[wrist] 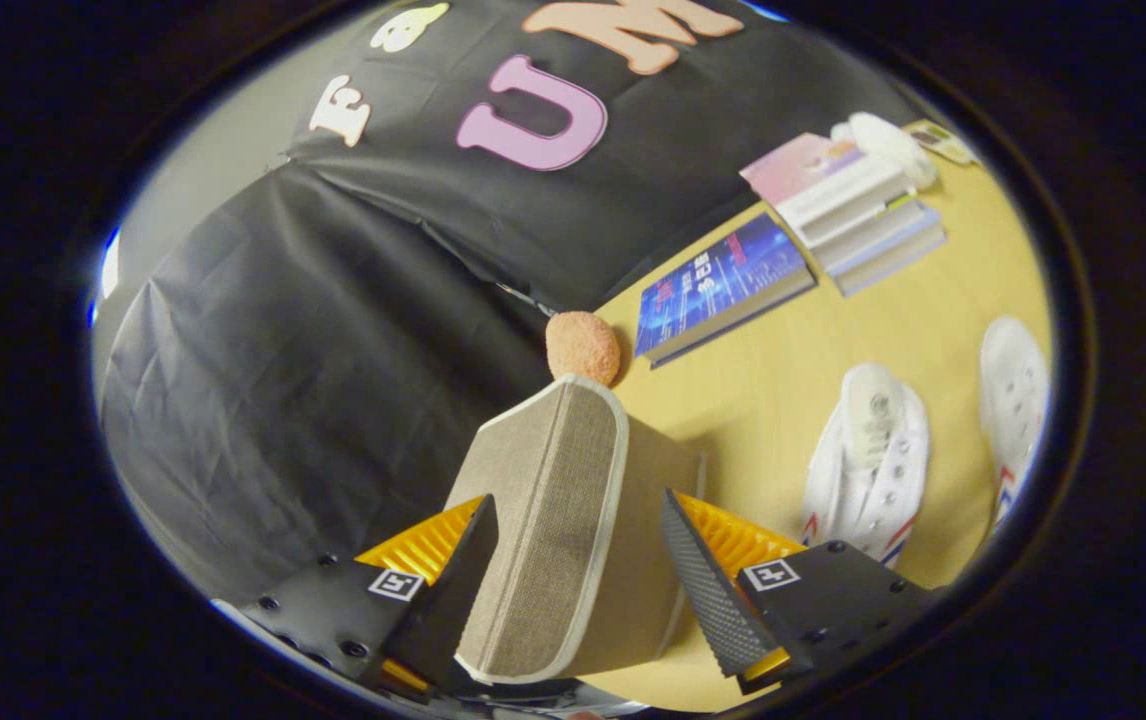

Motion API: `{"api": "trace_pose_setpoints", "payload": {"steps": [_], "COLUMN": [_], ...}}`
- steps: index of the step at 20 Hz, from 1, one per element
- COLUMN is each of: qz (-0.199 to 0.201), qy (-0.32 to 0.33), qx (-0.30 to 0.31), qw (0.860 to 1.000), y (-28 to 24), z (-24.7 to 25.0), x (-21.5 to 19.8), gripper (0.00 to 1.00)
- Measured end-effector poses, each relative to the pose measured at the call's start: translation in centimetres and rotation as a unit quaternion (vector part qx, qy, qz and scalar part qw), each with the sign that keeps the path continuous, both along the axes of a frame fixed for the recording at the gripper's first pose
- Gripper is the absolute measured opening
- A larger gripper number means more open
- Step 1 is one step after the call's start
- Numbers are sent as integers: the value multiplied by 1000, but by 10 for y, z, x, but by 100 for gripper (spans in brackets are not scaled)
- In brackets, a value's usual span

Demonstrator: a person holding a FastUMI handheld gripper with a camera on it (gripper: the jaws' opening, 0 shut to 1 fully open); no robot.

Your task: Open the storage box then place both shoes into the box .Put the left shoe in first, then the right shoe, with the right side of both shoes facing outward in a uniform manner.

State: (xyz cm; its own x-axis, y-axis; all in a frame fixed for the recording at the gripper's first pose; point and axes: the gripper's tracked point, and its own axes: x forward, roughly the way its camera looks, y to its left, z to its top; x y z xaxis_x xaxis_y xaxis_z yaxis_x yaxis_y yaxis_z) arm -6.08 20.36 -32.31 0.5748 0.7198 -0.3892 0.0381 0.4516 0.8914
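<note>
Beige fabric storage box lid stands raised between the parted claw fingers, two white shoes lying beyond.

The gripper view rode on the gripper, tilted and very close to the storage box lid standing between its fingers — it looked past that lid, over the table, toward the booth wall beyond.
</note>
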Motion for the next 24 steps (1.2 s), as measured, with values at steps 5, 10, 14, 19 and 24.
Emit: {"api": "trace_pose_setpoints", "payload": {"steps": [5,10,14,19,24], "qz": [-25,-33,-20,26,73], "qy": [57,121,104,109,100], "qx": [93,202,223,216,201], "qw": [994,971,969,970,972], "y": [19,34,42,40,43], "z": [-19,-18,-4,14,21], "x": [-6,-17,-15,-32,-45], "gripper": [99,95,88,72,52]}}
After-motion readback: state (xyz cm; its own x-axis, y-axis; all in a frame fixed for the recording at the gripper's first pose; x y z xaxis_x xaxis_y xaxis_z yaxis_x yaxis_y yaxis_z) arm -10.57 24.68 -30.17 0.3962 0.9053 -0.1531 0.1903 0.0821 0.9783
